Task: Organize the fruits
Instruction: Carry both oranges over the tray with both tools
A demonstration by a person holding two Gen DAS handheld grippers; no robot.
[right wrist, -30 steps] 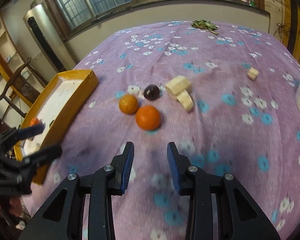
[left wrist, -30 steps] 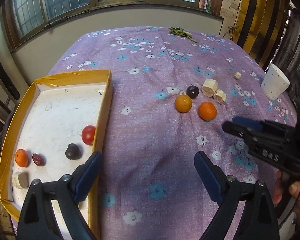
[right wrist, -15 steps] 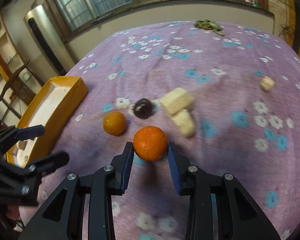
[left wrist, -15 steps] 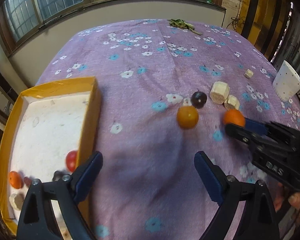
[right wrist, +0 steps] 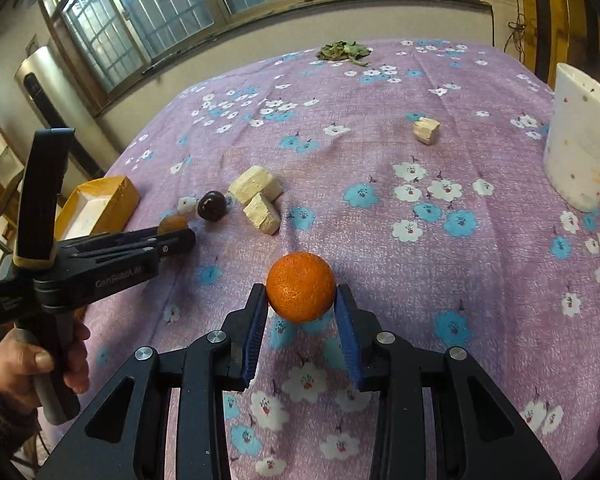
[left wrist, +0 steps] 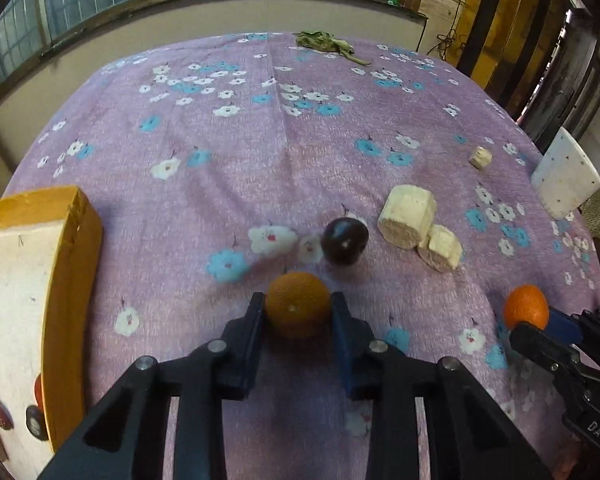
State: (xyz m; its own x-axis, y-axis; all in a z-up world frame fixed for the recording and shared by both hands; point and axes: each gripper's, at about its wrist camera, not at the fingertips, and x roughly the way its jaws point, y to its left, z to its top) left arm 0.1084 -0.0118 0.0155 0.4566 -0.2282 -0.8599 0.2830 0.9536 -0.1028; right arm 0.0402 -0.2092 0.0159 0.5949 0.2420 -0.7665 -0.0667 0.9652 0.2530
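My left gripper (left wrist: 298, 312) is shut on a dull orange fruit (left wrist: 298, 304) resting on the purple flowered cloth (left wrist: 260, 152). My right gripper (right wrist: 301, 300) is shut on a bright orange (right wrist: 301, 286) and holds it a little above the cloth; that orange also shows in the left wrist view (left wrist: 526, 307). A dark plum (left wrist: 344, 241) and two pale cut chunks (left wrist: 406, 216) lie just beyond the left gripper. The yellow tray (left wrist: 70, 280) with a white floor is at the left and holds several small fruits at its near end.
A white dotted cup (right wrist: 580, 144) stands at the right edge of the table. A small pale chunk (right wrist: 426, 130) lies mid-table, and green leaves (right wrist: 342, 50) lie at the far edge. Windows and a wall stand behind the table.
My left gripper moved forward from beside the tray and closed on the dull orange fruit. My right gripper closed on the bright orange and lifted it off the cloth to the right.
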